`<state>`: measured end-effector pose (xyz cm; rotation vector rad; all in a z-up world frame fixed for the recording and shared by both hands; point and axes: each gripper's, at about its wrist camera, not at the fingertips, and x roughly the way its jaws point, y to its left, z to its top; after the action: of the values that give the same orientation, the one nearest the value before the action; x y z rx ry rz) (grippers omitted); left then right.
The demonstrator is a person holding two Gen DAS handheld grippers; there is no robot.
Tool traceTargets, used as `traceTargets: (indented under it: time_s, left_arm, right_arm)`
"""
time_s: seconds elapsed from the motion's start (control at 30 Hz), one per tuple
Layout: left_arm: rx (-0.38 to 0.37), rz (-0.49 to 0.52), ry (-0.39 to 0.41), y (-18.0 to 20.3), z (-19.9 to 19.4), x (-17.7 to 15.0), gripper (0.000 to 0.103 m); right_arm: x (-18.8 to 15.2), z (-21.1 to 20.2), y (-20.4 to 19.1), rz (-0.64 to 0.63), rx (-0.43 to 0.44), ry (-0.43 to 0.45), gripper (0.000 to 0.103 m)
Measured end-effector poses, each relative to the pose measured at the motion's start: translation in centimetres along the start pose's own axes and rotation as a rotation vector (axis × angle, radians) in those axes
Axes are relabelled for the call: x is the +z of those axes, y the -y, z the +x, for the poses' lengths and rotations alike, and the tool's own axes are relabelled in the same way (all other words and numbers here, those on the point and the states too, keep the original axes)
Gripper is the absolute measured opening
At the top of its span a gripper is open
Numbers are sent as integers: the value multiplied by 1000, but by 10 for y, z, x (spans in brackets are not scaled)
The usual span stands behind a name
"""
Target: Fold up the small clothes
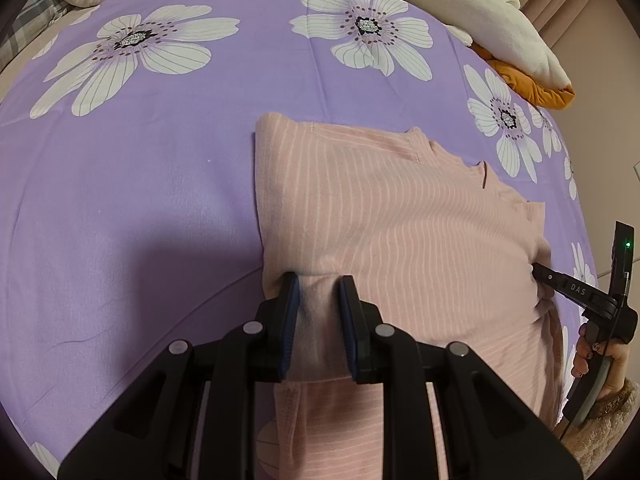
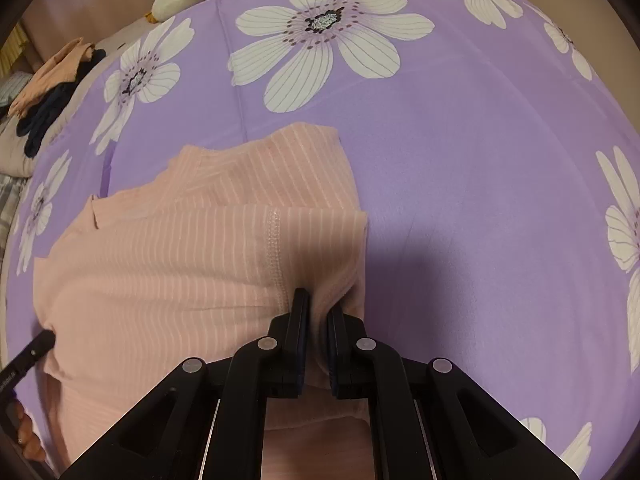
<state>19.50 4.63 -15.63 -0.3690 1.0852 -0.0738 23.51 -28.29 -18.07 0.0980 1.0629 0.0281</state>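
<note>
Pink garment pinched; only left view shows orange cloth well apart.

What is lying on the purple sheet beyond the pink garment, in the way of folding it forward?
Nothing visible. Both the left gripper and the right gripper are shut on the near edge of the pink striped garment, and the flowered purple sheet beyond it is bare. The cream plush lies off at the far edge.
</note>
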Motion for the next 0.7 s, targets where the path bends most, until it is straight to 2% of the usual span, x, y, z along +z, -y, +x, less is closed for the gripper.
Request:
traceTargets:
  time_s: [0.53,0.7]
  left_arm:
    - [2,-2,0,1,-1,-1,21]
    - [43,42,8,6,-6,-5,24]
  right_arm:
    - [1,-1,3,9,20,4,6]
    - [5,-9,16,59,92,0,6]
